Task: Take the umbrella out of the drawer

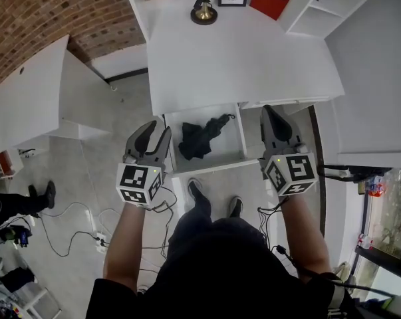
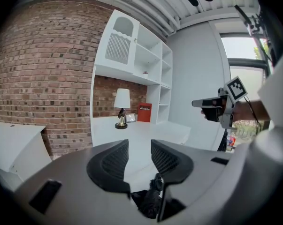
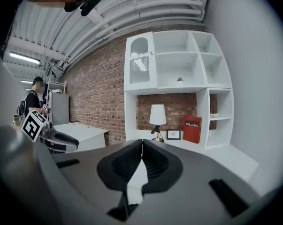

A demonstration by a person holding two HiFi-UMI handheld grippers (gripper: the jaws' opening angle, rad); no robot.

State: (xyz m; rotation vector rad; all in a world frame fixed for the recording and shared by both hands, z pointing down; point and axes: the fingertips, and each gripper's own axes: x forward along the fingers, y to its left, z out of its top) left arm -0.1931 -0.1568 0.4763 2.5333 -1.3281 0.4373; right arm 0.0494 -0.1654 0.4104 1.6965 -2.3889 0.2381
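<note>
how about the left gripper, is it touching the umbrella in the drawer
Apart. The head view shows the left gripper at the left edge of the drawer, with bare white drawer floor between it and the umbrella.

Bright, even white light fills the head view, so the desk top (image 1: 240,52) is nearly washed out and only soft, faint shadows lie inside the open drawer (image 1: 210,167). In the left gripper view the window (image 2: 244,55) glares pale, and in the right gripper view a ceiling strip light (image 3: 24,59) glows at the left. Both gripper views bend hard toward their edges and end in a black rim. Whatever sits closest to each lens is soft, while the brick wall (image 2: 42,78) is fairly sharp.
</note>
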